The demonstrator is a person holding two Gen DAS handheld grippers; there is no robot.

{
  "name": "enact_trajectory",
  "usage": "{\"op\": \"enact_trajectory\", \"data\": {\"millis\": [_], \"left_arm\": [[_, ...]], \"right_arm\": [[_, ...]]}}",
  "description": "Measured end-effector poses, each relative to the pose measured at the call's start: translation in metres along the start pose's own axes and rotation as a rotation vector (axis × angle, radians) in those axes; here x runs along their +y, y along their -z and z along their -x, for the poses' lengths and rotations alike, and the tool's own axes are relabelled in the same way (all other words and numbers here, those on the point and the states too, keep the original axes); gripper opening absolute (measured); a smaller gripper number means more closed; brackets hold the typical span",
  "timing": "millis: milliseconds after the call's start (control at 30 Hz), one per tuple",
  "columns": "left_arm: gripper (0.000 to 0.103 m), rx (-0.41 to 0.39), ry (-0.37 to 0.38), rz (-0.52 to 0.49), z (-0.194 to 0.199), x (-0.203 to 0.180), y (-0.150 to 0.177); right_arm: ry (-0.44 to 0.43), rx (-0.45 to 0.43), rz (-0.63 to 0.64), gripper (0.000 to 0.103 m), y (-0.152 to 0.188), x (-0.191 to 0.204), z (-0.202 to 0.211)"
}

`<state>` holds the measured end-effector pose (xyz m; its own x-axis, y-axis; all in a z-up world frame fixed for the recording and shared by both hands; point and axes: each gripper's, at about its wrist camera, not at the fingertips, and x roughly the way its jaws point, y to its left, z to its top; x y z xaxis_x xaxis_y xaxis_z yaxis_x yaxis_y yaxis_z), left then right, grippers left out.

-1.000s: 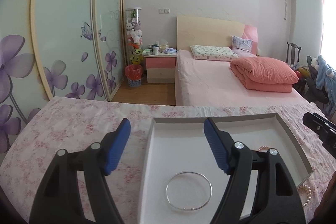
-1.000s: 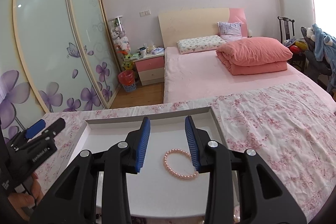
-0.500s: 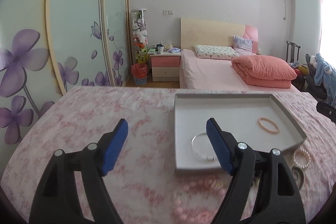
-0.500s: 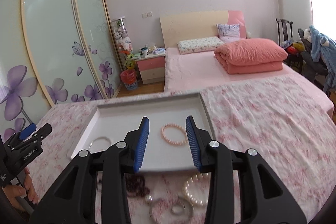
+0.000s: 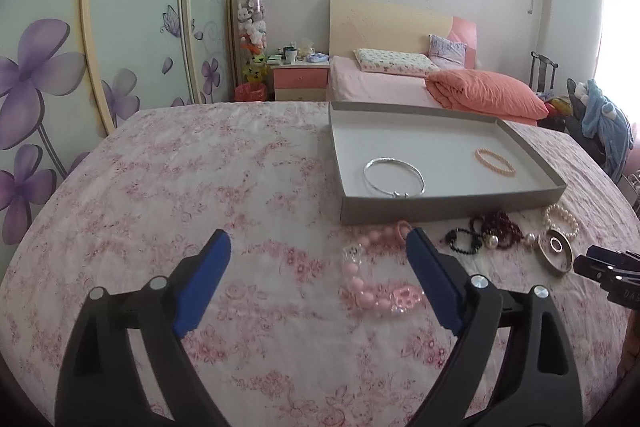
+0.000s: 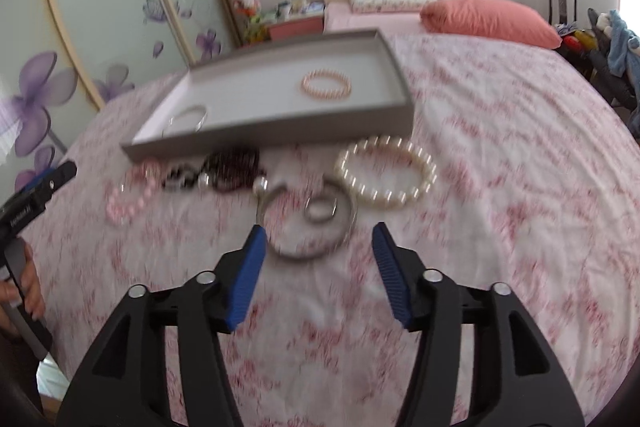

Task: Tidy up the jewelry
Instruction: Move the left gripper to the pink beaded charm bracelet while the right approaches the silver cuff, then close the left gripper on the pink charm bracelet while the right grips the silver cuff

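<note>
A grey tray (image 5: 448, 201) (image 6: 280, 129) on the floral cloth holds a silver bangle (image 5: 394, 176) (image 6: 188, 117) and a pink bead bracelet (image 5: 495, 163) (image 6: 326, 85). In front of it lie a pink bead necklace (image 5: 374, 283) (image 6: 130, 195), dark bead strands (image 5: 486, 231) (image 6: 224, 171), a white pearl bracelet (image 5: 562, 221) (image 6: 386, 171) and a metal bangle with a ring inside (image 5: 556, 253) (image 6: 312, 227). My left gripper (image 5: 320, 279) is open and empty beside the pink necklace. My right gripper (image 6: 318, 267) is open and empty just short of the metal bangle.
The floral cloth (image 5: 200, 187) covers the whole work surface. Behind it stand a bed with a pink duvet (image 5: 484, 95), a nightstand (image 5: 300, 81) and a flowered sliding wardrobe (image 5: 100, 27). A chair with clothes (image 5: 600, 115) is at the right.
Both grippers have pulled back from over the tray toward me, bringing the loose jewelry in front of it into view. The right jaws have opened wider. The bangle and pink bracelet stay in the tray.
</note>
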<state>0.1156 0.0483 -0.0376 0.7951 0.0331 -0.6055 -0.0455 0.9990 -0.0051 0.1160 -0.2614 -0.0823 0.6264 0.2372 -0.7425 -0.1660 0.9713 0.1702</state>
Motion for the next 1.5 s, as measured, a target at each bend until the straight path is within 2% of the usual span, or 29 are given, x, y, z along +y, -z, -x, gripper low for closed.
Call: {"op": "enact_trajectory", "data": {"millis": [400, 600, 667, 700, 1033, 1200, 1333, 1433, 1500], "left_arm": [[0.09, 0.042, 0.011, -0.05, -0.007, -0.014, 0.009], [0.092, 0.06, 0.013, -0.065, -0.012, -0.019, 0.011], [0.092, 0.069, 0.015, -0.069, -0.015, -0.021, 0.011], [0.092, 0.074, 0.016, -0.07, -0.015, -0.022, 0.011], [0.092, 0.126, -0.009, -0.052, -0.039, -0.019, 0.006], [0.067, 0.194, -0.014, -0.047, -0.058, -0.019, 0.005], [0.052, 0.257, 0.002, -0.024, -0.069, -0.016, 0.009], [0.041, 0.253, 0.009, -0.039, -0.068, -0.019, 0.009], [0.027, 0.251, 0.014, -0.047, -0.067, -0.023, 0.01]], "right_arm": [[0.071, 0.054, 0.069, 0.075, -0.008, 0.018, -0.029], [0.103, 0.058, 0.11, 0.076, -0.013, 0.026, -0.037], [0.105, 0.054, 0.108, 0.076, -0.014, 0.025, -0.037], [0.109, 0.049, 0.105, 0.067, -0.014, 0.025, -0.036], [0.105, 0.045, 0.092, 0.067, -0.013, 0.025, -0.033], [0.101, 0.044, 0.088, 0.067, -0.013, 0.024, -0.032], [0.098, 0.044, 0.086, 0.067, -0.013, 0.024, -0.031], [0.098, 0.044, 0.086, 0.067, -0.013, 0.024, -0.031], [0.096, 0.043, 0.084, 0.067, -0.013, 0.024, -0.031]]}}
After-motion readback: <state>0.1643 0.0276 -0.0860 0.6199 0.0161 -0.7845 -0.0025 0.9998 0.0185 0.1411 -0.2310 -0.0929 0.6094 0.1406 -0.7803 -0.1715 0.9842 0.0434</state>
